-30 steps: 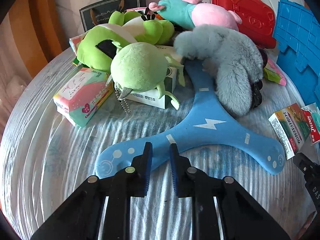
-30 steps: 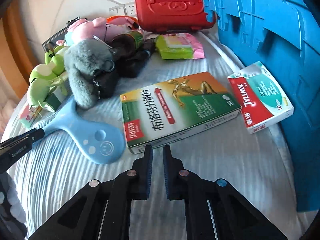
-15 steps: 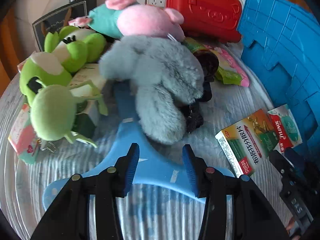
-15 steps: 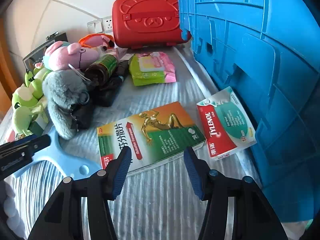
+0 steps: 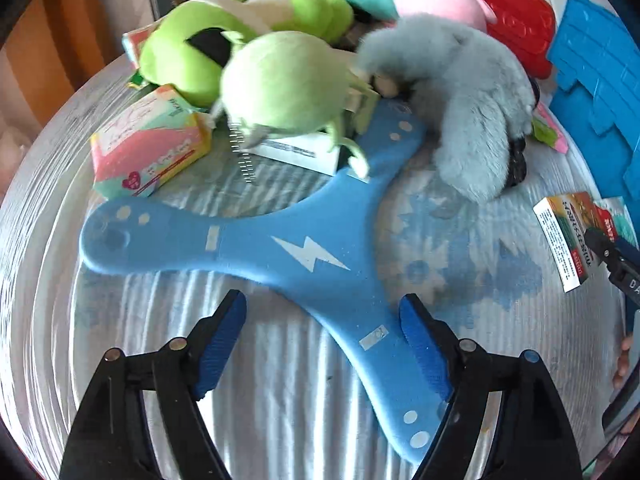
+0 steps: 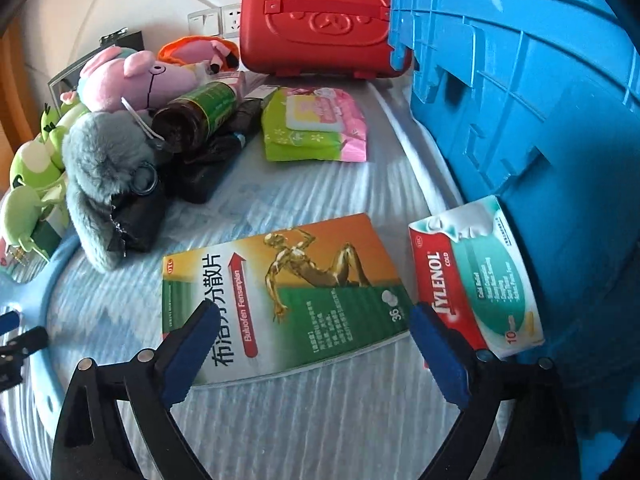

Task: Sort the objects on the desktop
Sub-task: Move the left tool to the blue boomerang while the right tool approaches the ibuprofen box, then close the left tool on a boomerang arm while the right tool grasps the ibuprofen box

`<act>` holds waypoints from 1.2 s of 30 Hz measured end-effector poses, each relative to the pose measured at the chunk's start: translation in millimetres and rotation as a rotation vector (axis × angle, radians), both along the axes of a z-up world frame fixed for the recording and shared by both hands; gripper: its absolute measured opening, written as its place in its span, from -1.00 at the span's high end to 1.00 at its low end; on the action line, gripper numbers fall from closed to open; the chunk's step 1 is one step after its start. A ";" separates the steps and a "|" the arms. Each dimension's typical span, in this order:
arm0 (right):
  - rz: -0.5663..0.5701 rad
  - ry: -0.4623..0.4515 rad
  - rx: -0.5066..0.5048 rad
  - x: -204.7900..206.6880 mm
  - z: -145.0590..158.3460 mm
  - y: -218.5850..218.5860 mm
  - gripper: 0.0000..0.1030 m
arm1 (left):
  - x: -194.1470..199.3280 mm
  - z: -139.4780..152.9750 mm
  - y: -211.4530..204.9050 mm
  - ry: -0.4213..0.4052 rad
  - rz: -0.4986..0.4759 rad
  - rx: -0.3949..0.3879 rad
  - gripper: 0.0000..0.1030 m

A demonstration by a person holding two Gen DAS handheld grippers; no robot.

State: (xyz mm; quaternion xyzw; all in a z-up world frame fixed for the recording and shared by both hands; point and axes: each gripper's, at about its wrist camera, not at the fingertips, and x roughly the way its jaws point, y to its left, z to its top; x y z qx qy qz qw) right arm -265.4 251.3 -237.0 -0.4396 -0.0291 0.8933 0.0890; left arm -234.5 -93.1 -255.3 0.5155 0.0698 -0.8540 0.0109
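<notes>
**Hidden, cropped and blurred**

In the left wrist view, the three-armed blue foam boomerang (image 5: pixel 256 240) has its near arm partly behind the right finger of the left gripper (image 5: pixel 322 338). The white carton (image 5: pixel 296 152) lies mostly under the round pale-green plush toy (image 5: pixel 282 84), which is motion-blurred. In the right wrist view, the big blue plastic crate (image 6: pixel 540 92) runs off the picture's edge, and small print on the red-and-teal Tylenol box (image 6: pixel 472 280) is unreadable.
</notes>
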 end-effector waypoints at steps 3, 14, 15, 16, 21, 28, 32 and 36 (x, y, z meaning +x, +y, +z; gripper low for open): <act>-0.008 -0.004 -0.038 -8.3 -8.9 7.1 -1.00 | 8.6 1.5 -12.4 0.019 0.014 0.005 -0.55; 0.206 -0.034 -0.157 15.3 -2.1 -56.5 -0.99 | -1.8 -3.2 4.2 0.012 0.100 -0.049 -0.66; 0.155 -0.023 -0.153 19.0 -0.7 -48.8 -0.99 | 3.1 -2.5 -1.7 0.020 0.105 -0.036 -0.47; 0.098 -0.020 -0.157 21.8 0.1 -38.2 -1.00 | 8.5 -1.5 -4.9 0.028 0.104 -0.043 -0.22; -0.047 -0.049 -0.173 29.5 -5.3 -1.9 -1.00 | 24.4 -2.2 -19.2 0.072 0.106 -0.029 0.24; 0.092 -0.040 -0.243 -16.6 -13.7 -3.1 -0.97 | -14.0 -3.7 -34.0 0.082 0.172 -0.033 0.23; 0.319 -0.082 -0.278 -14.1 -9.0 -50.5 -0.87 | -21.4 -5.2 -34.8 0.077 0.167 -0.040 0.13; 0.145 -0.090 -0.265 -10.5 -7.3 -35.9 -0.96 | -26.8 -8.1 -40.6 0.084 0.163 -0.037 -0.28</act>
